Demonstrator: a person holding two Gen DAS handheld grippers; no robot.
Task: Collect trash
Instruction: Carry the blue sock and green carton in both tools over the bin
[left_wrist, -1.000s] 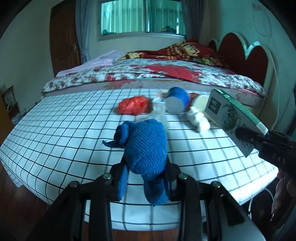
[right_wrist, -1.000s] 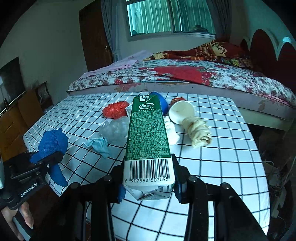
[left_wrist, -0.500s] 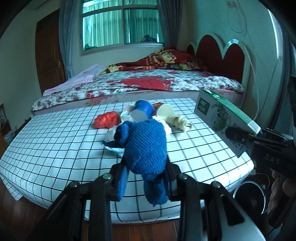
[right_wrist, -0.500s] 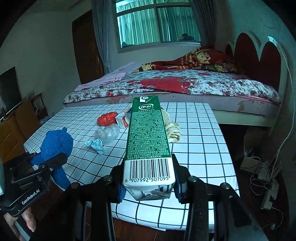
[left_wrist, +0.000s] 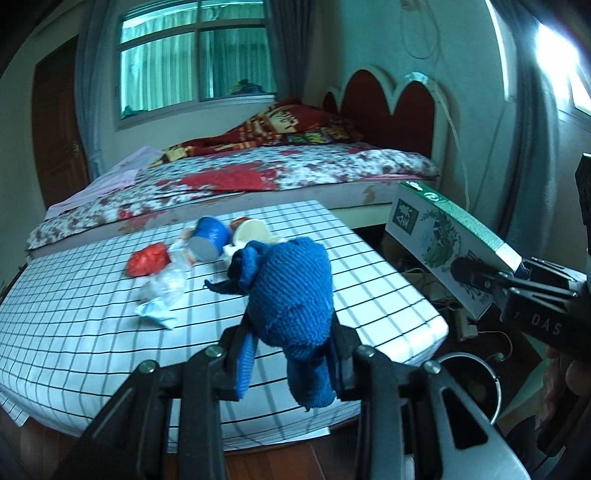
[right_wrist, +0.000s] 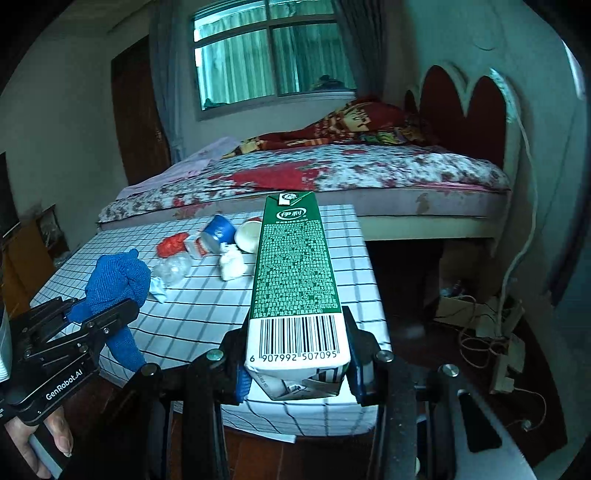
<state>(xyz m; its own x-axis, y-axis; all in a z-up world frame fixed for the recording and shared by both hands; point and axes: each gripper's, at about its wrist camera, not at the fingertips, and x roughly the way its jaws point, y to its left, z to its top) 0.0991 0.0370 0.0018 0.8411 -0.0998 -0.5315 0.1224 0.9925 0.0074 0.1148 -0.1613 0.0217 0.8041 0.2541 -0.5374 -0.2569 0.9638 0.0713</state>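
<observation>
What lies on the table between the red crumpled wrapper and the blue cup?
A small carton lies between the red wrapper and the blue cup, clearest in the right wrist view.

Two hand-held grippers hang side by side, both angled downward. The left gripper (left_wrist: 288, 354) clamps a blue knitted cloth (left_wrist: 291, 291); the right gripper (right_wrist: 297, 363) pinches a green milk carton (right_wrist: 295, 280). A hand (right_wrist: 40, 439) grips the left tool's handle.
</observation>
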